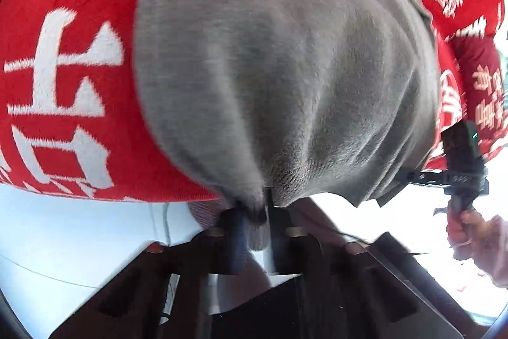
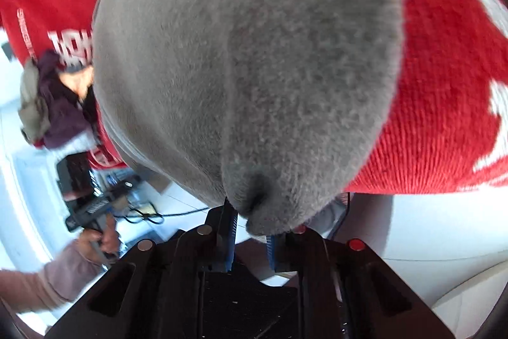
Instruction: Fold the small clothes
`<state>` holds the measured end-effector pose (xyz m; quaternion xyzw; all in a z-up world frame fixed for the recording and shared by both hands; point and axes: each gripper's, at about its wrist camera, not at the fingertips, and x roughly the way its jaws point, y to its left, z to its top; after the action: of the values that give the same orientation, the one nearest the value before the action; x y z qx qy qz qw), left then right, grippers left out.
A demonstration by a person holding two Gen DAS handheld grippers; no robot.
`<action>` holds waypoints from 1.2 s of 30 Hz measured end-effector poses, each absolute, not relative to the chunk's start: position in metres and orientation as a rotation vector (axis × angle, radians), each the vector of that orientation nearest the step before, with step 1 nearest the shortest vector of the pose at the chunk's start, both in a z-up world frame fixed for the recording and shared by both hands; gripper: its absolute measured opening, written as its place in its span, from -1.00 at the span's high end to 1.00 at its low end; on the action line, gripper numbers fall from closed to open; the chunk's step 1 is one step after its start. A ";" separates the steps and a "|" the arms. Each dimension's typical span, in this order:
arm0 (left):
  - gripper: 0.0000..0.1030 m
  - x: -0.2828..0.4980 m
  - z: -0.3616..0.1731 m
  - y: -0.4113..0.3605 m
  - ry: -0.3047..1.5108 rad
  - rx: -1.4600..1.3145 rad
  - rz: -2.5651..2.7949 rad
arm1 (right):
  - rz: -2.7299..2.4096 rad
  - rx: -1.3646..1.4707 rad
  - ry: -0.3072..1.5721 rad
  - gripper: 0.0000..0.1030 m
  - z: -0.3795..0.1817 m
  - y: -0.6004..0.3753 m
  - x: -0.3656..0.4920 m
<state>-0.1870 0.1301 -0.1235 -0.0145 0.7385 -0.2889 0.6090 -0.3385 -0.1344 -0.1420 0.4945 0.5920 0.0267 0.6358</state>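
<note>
While the grey garment [image 1: 285, 69] lies spread over a red cloth with white lettering [image 1: 63, 78], its near hem is bunched up at 6 o'clock in both wrist views. The left gripper [image 1: 254, 212] is clamped tight on one corner of it, and the right gripper [image 2: 254, 227] has pinched the fabric at the other corner. Under the cloth there's a pale white surface [image 1: 63, 243]. A pile of purple and beige clothes [image 2: 47, 100] sits at 9 o'clock in the right view. Both hands [image 2: 101, 240] tilt the tools steeply downward.
</note>
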 end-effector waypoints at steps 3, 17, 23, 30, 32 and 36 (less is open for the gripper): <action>0.86 -0.182 -0.112 0.138 1.699 -0.120 -0.706 | 0.094 1.155 1.319 0.68 -0.132 -0.128 -0.338; 0.86 -0.133 -0.042 0.134 1.542 -0.295 -0.827 | 0.168 1.240 1.030 0.68 -0.048 -0.150 -0.323; 0.86 -0.095 -0.019 0.119 1.472 -0.380 -0.822 | 0.218 1.252 0.907 0.68 -0.017 -0.175 -0.301; 0.86 -0.047 -0.003 0.097 1.396 -0.452 -0.783 | 0.275 1.252 0.799 0.71 0.020 -0.217 -0.253; 0.86 -0.032 0.003 0.088 1.366 -0.469 -0.772 | 0.288 1.262 0.756 0.86 0.030 -0.235 -0.236; 0.86 0.005 0.011 0.073 1.308 -0.494 -0.739 | 0.297 1.288 0.673 0.88 0.044 -0.268 -0.206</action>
<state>0.0053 0.0728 0.0106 -0.2222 0.5878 -0.3323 0.7034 -0.2065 -0.2683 0.0444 0.5867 0.3066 0.1353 0.7372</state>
